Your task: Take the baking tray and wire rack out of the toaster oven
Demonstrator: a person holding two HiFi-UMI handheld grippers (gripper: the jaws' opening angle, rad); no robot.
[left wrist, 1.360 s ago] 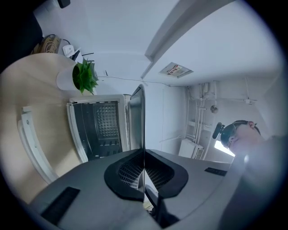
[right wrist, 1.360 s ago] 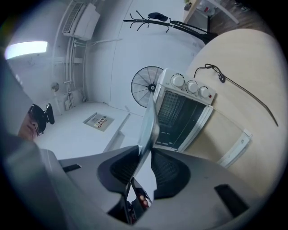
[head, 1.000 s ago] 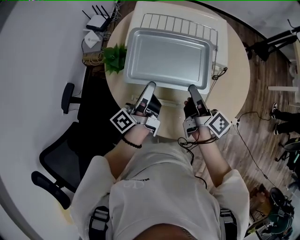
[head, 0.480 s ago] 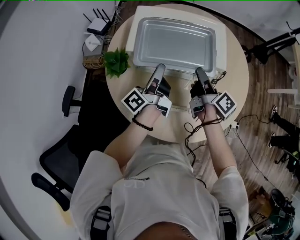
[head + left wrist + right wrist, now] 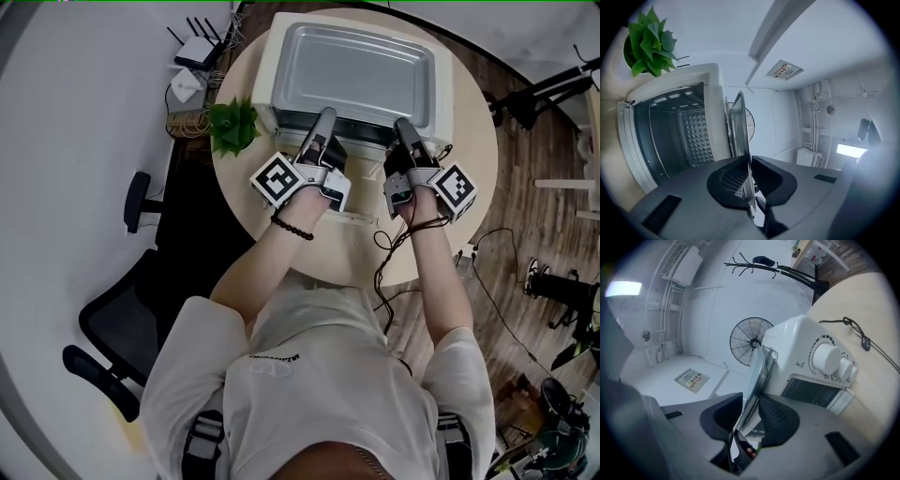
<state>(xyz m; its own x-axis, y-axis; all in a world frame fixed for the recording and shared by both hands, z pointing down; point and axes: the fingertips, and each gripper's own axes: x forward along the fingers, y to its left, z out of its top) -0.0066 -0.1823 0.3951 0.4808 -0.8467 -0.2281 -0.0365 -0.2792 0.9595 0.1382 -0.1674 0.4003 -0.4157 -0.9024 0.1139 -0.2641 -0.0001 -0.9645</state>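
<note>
From the head view, the baking tray (image 5: pixel 356 75) lies flat across the top of the toaster oven (image 5: pixel 270 84), which stands on the round table (image 5: pixel 239 183) beside a potted plant (image 5: pixel 232 124). The left gripper (image 5: pixel 325 120) and right gripper (image 5: pixel 405 129) both reach its near rim, one toward each corner.

In the left gripper view, the left gripper's pads are clenched on the tray's thin rim, seen edge-on. Thin wires run just beside the tray, probably the wire rack (image 5: pixel 727 131) riding with it. To the left the oven cavity (image 5: pixel 670 136) stands open and looks bare.

In the right gripper view, the right gripper is clamped on the same rim, its jaws a little wider. A wire loop shows against the tray's far end, above the oven's knobs (image 5: pixel 827 357).

The step in hand looks like parking the load on the oven's top. Next, both grippers should check that the tray sits level and fully supported, then let go together and back straight off. Releasing one side early could tip it off the edge
</note>
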